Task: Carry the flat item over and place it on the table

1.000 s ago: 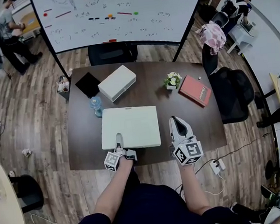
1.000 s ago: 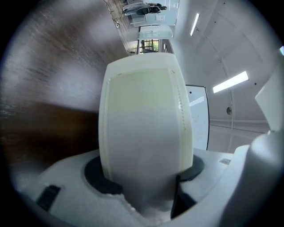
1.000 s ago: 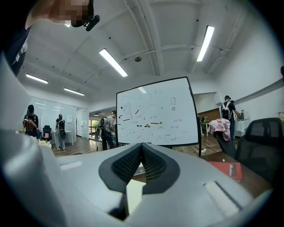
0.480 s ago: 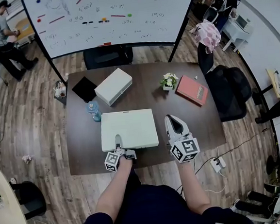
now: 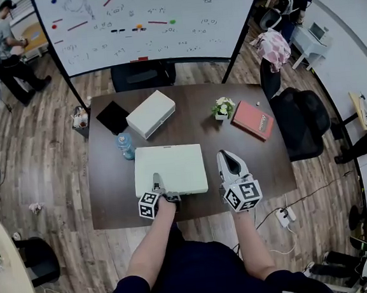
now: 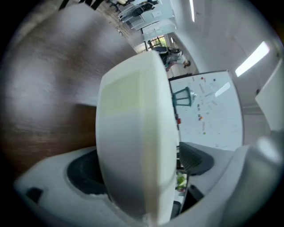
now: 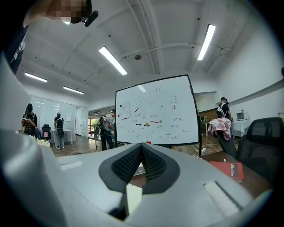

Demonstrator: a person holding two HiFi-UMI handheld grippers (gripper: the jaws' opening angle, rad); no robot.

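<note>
The flat item [image 5: 170, 168] is a wide white slab lying on the dark wooden table [image 5: 111, 193] near its front edge. My left gripper [image 5: 156, 179] reaches over the slab's near edge. In the left gripper view the flat item [image 6: 133, 133] stands edge-on between the jaws of the left gripper [image 6: 142, 170]. The jaws have just been opening, and a gap shows beside the right pad [image 6: 195, 158]. My right gripper [image 5: 225, 156] hovers just right of the slab, level and apart from it. In the right gripper view the right gripper [image 7: 141, 163] is shut with its pads together, holding nothing.
Further back on the table are a white box [image 5: 150, 113], a black pad [image 5: 114, 117], a water bottle [image 5: 126, 145], a small potted plant [image 5: 224, 107] and a red book [image 5: 253, 120]. A whiteboard [image 5: 147, 18] and black chairs [image 5: 303, 122] stand around the table. People stand at the room's edges.
The left gripper has dipped and tilted down at the slab's near edge. The slab has settled flat on the table. The right gripper has stayed put.
</note>
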